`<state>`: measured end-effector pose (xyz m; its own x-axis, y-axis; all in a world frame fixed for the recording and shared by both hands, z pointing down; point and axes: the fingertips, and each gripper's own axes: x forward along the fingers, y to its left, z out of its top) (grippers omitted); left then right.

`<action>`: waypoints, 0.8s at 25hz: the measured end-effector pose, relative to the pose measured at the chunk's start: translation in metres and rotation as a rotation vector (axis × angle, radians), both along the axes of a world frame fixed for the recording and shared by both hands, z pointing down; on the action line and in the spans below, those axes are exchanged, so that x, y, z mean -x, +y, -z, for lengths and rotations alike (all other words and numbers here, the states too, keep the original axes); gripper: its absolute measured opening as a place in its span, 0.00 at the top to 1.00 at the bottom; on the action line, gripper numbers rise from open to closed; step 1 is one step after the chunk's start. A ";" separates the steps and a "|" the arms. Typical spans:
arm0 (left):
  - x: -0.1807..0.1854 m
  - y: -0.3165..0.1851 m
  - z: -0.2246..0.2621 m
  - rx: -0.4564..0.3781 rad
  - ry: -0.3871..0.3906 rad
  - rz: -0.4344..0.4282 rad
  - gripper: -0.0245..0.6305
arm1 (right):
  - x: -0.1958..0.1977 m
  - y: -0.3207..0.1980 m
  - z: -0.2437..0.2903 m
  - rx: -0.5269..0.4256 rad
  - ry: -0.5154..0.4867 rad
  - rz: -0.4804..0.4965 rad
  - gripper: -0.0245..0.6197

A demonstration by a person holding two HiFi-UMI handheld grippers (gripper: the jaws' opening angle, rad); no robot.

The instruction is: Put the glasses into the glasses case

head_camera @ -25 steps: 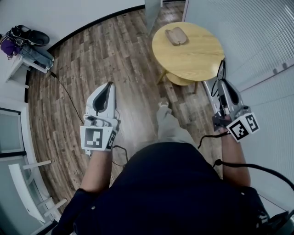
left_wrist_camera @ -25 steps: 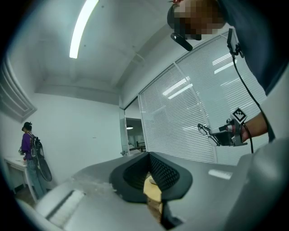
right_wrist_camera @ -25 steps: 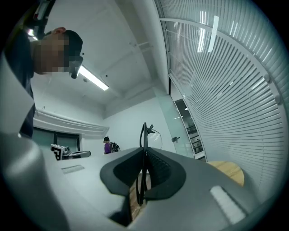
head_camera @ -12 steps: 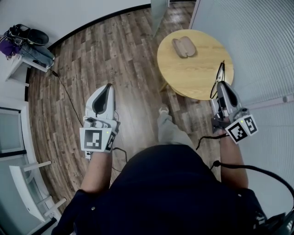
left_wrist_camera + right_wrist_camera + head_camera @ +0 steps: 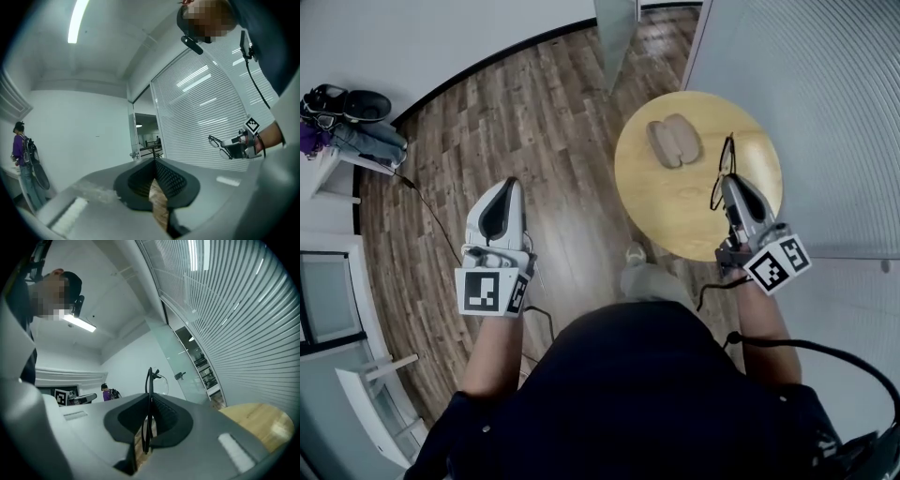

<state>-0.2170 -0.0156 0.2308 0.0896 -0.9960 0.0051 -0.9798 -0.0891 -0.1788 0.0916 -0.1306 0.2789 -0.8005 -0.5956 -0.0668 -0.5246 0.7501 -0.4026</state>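
A round wooden table carries an open beige glasses case on its far half. My right gripper is shut on black-framed glasses and hangs over the table's right part, a short way right of the case. In the right gripper view one black temple of the glasses runs upright between the jaws of the right gripper. My left gripper is over the wooden floor, left of the table, shut and holding nothing. The left gripper view shows its jaws meeting, with the glasses far off to the right.
Slatted blinds line the wall right of the table, with a glass partition behind it. Bags and a helmet lie on a white shelf at far left. A cable runs over the floor. A person in purple stands far off.
Both grippers have moved toward the table. The right one, still holding the glasses, went from beside the table's right edge to above its top. The left stays over the floor.
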 end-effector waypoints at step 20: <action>0.025 -0.196 -0.019 0.024 0.051 -0.168 0.96 | 0.058 -0.149 -0.026 0.085 0.155 -0.031 0.92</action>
<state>-0.2421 -0.2111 0.2502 0.2557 -0.9665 0.0202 -0.9585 -0.2562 -0.1252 0.0338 -0.2801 0.3052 -0.7781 -0.6188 0.1075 -0.6080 0.6992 -0.3761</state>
